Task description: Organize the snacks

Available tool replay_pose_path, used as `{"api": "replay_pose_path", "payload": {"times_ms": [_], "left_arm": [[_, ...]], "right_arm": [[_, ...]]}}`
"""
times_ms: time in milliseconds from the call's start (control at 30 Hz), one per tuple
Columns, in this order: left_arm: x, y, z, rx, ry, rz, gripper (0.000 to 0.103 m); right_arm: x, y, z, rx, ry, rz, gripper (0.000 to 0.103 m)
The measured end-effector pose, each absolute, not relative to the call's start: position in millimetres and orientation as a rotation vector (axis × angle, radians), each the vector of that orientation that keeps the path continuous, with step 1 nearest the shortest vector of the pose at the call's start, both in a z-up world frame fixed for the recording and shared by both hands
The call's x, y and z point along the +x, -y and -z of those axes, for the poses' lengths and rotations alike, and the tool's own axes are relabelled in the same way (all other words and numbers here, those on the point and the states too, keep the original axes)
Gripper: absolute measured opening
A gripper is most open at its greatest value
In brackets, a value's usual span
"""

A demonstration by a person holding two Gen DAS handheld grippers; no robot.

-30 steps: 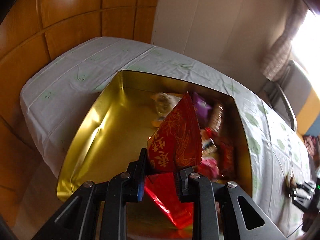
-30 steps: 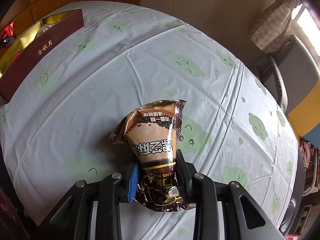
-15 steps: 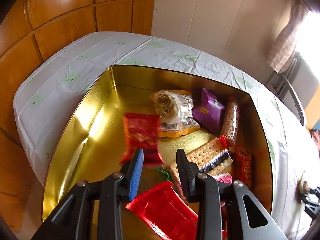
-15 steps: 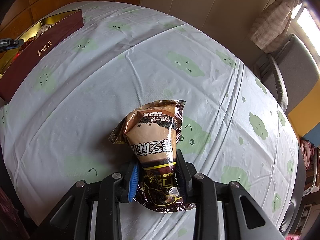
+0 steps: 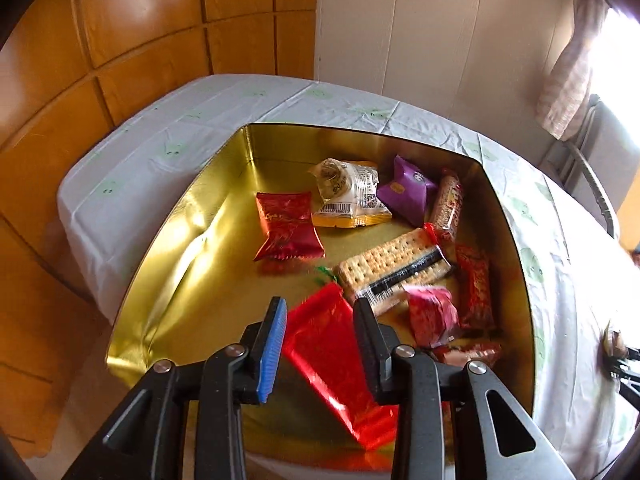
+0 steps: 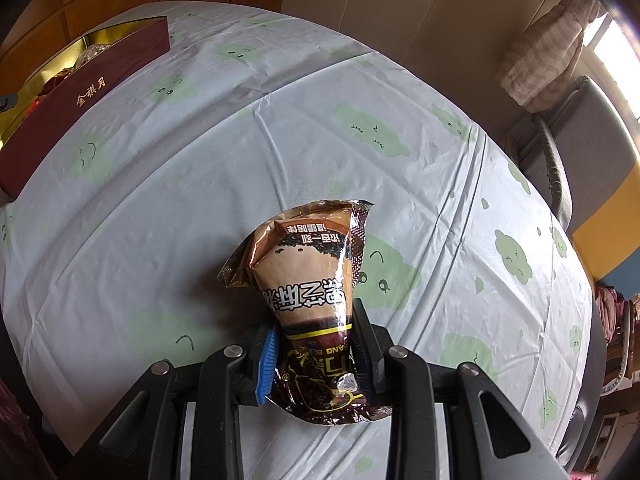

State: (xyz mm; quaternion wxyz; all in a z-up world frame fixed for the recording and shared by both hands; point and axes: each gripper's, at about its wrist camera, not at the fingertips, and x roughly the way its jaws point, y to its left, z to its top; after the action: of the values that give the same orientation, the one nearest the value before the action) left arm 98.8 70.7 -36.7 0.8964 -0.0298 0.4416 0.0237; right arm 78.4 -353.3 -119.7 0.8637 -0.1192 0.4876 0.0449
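In the left wrist view my left gripper (image 5: 320, 312) is open and empty above the gold-lined snack box (image 5: 168, 248). A small red packet (image 5: 288, 226) lies flat on the box floor ahead of it. Other snacks lie in the box: a white and yellow packet (image 5: 350, 200), a purple packet (image 5: 406, 190), a cracker pack (image 5: 394, 266) and a shiny red packet (image 5: 336, 364) right below the jaws. In the right wrist view my right gripper (image 6: 316, 344) is shut on a brown snack bag (image 6: 316, 280) just above the table.
The table wears a pale cloth with green cloud prints (image 6: 376, 136). The box shows its dark red side (image 6: 80, 100) at the far left of the right wrist view. A grey chair (image 6: 580, 152) stands at the far right. Wooden wall panels (image 5: 120, 40) stand behind the box.
My left gripper opened and let go of the small red packet, which fell flat onto the box floor. The gripper has drawn back and up. The right gripper and its bag have not moved.
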Motion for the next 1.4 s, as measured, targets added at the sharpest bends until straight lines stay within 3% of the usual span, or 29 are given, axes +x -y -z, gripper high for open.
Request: {"api": "replay_pose_path", "payload": {"times_ms": [1033,1400], "left_arm": [[43,-65,20,-0.010,-0.805,0.004,0.036],[38,-90,23,-0.048,-0.803,-0.023,0.036]], "right_arm": [[86,350,121,-0.230,-1.060,-0.013,0.030],[92,319,92,-0.022,-1.040,-0.090,0.028]]}}
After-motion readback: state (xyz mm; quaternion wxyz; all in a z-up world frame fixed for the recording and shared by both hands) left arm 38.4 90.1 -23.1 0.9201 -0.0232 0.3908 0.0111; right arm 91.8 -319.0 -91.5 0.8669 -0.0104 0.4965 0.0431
